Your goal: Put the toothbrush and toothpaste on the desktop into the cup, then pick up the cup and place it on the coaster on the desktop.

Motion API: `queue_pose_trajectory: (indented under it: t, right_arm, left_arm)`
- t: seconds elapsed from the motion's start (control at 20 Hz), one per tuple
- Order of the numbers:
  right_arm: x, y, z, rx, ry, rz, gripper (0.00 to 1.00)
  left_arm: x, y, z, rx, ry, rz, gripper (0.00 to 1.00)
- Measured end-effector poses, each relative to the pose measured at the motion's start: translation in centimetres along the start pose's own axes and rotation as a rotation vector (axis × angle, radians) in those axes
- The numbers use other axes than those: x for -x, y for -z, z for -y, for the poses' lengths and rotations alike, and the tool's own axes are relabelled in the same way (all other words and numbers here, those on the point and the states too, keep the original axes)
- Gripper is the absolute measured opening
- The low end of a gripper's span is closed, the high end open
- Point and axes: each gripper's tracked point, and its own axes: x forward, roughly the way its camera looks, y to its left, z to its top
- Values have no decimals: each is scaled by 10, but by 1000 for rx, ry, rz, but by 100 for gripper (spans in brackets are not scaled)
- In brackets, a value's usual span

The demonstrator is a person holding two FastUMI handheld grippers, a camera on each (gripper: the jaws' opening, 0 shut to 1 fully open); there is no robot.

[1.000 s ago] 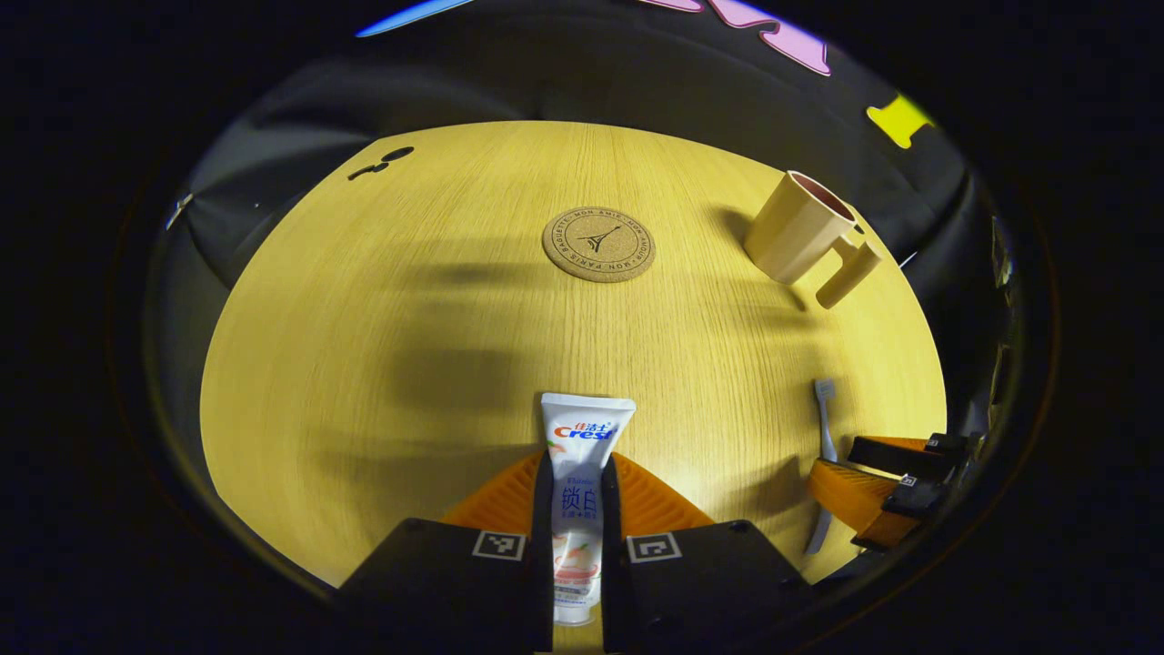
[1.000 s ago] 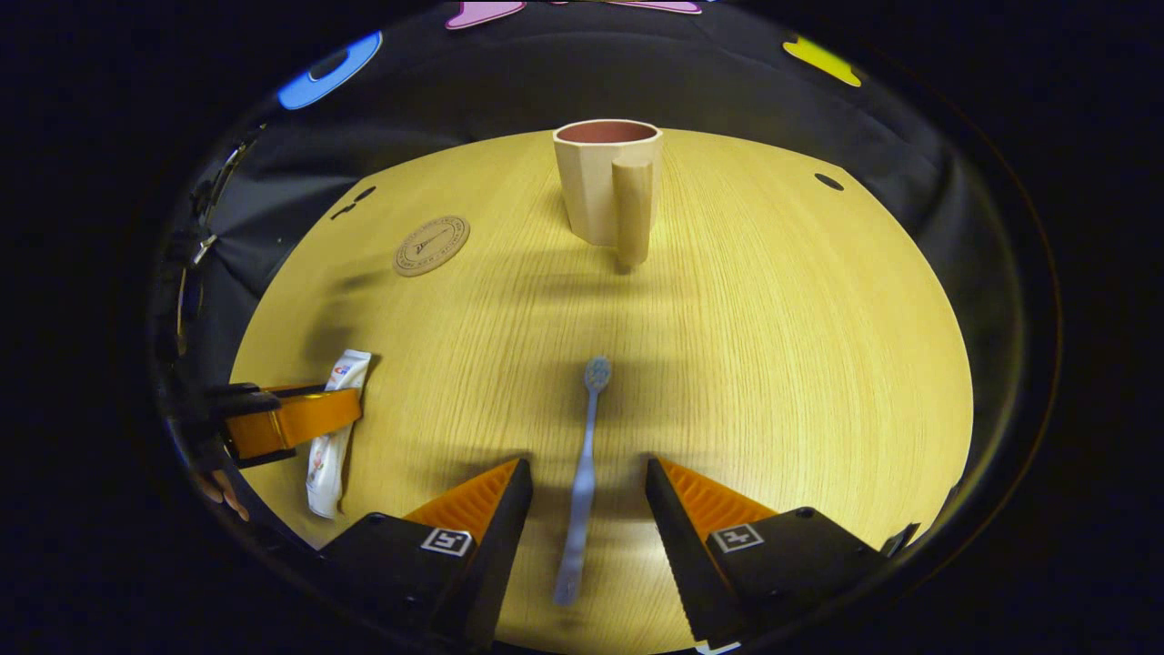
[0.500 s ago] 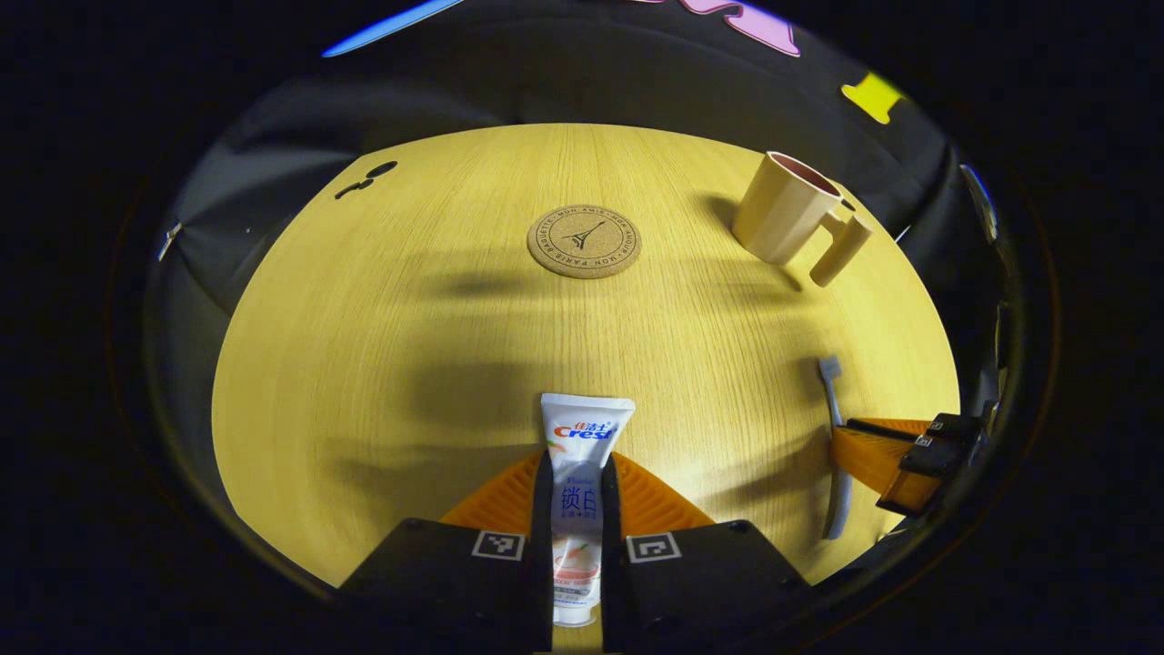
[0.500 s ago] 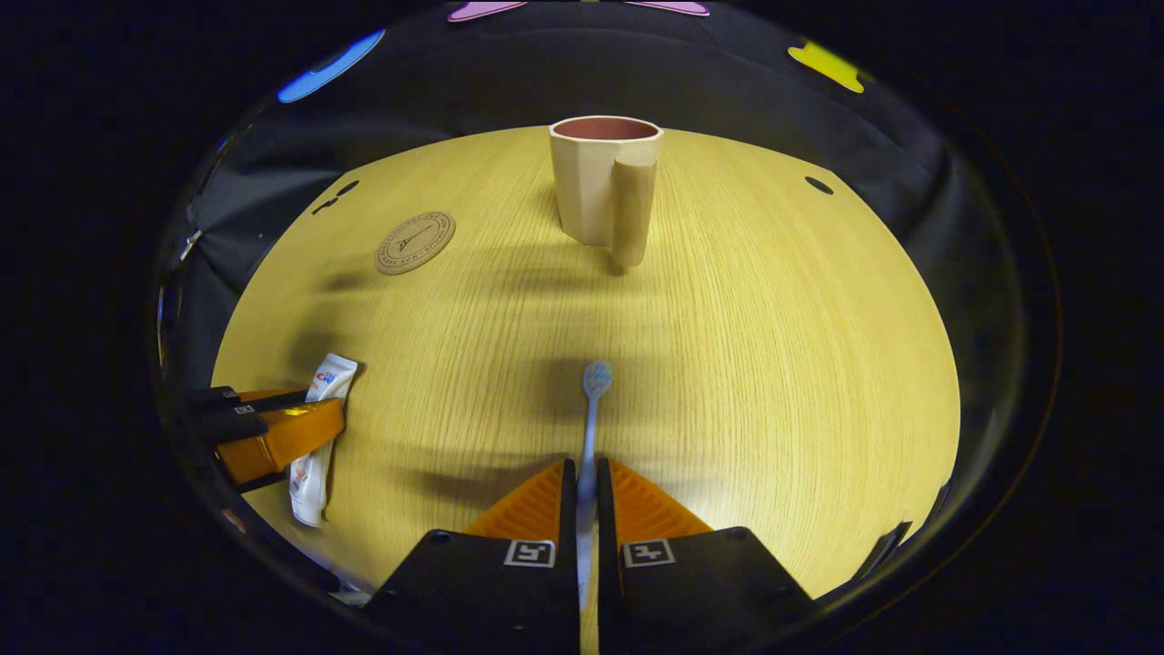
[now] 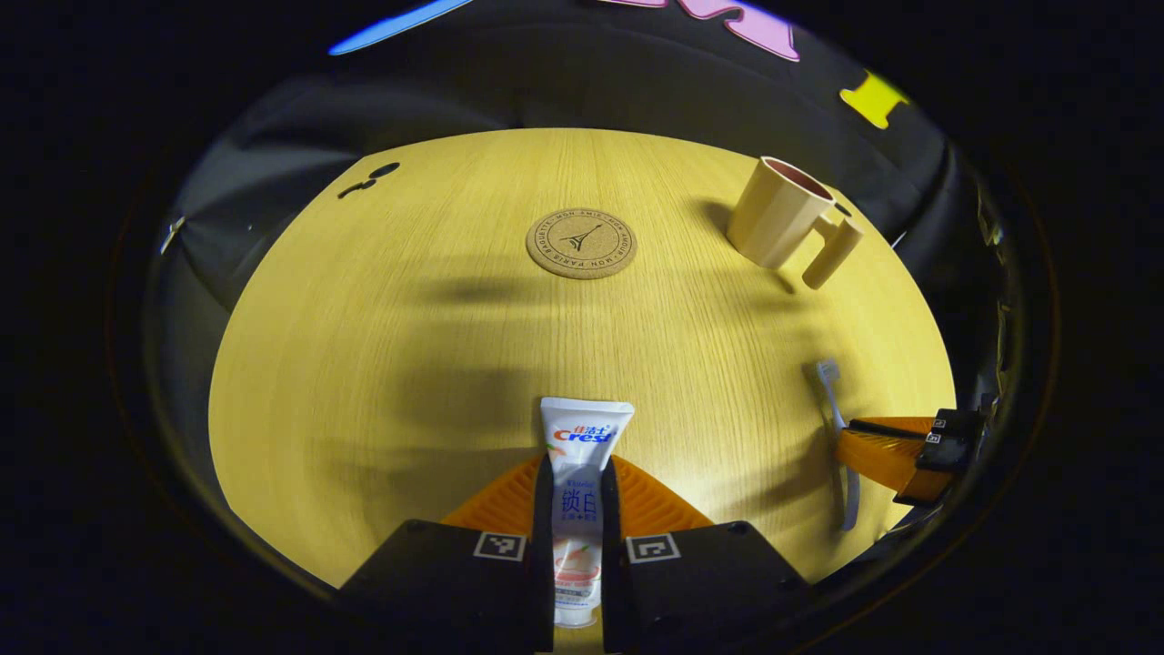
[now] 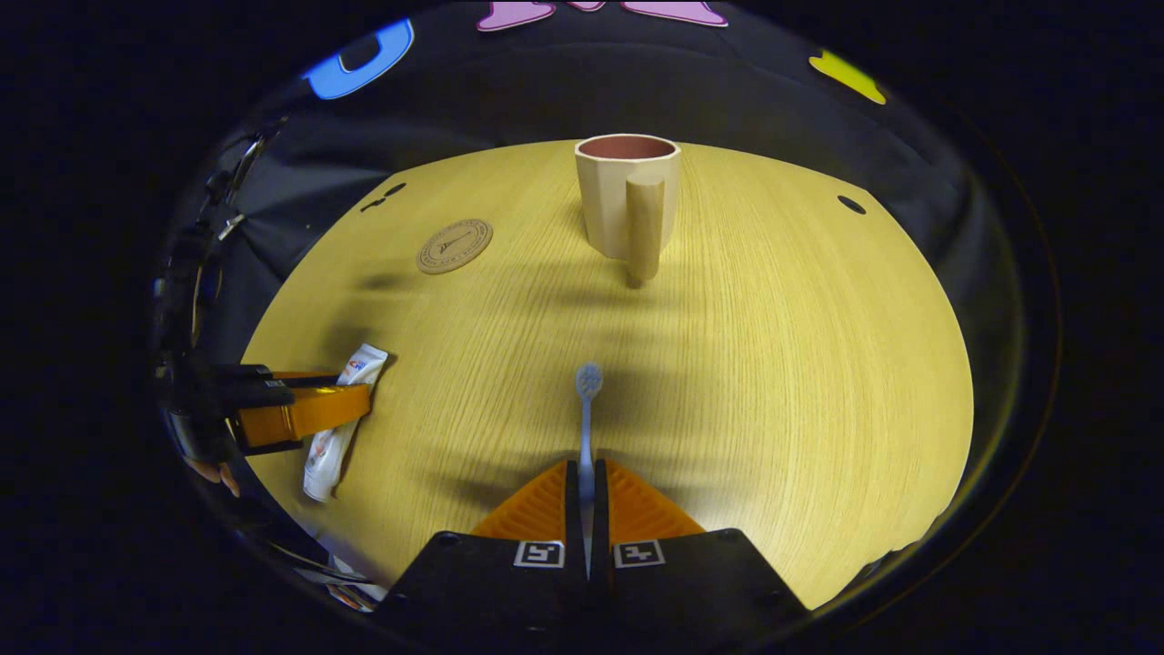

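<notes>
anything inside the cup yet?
Nothing visible: the cup shows only its reddish inner wall near the rim; its bottom is hidden. The toothpaste and toothbrush are each clamped in a gripper's jaws.

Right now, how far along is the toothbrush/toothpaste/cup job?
Early. Done: both grasps. The left gripper is shut on the toothpaste, and the right gripper is shut on the toothbrush. In hand: carrying them to the cup, which stands upright with nothing visible inside. Left: drop both in, then move the cup onto the coaster, which is bare.
</notes>
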Motion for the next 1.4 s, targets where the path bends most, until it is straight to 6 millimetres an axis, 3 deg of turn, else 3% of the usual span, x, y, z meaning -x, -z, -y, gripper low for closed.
queue_pose_trajectory:
  t: [0.25,0.45,0.5,0.55,0.7,1.0,1.05,1.1,1.4]
  right_arm:
    - [24,-16,11,17,-41,80,5]
    - [41,-32,11,27,-82,148,5]
    - [45,-37,13,23,-89,164,5]
    - [48,-42,16,17,-96,179,5]
    - [60,-54,22,-15,-110,207,5]
    - [87,-95,34,-6,-113,323,5]
    - [92,-100,36,-16,-113,334,5]
    - [95,-106,39,-25,-116,348,5]
    - [97,-138,60,-56,-97,400,5]
  left_arm:
    - [27,-17,12,98,44,103,25]
    - [59,-49,28,102,65,213,26]
    - [67,-60,33,101,71,245,30]
    - [74,-71,39,101,82,275,25]
    - [94,-105,69,109,150,345,26]
    - [125,-203,130,39,273,508,25]
    - [127,-218,143,26,307,528,21]
    - [130,-234,155,18,330,556,25]
    - [117,-298,212,-89,431,656,25]
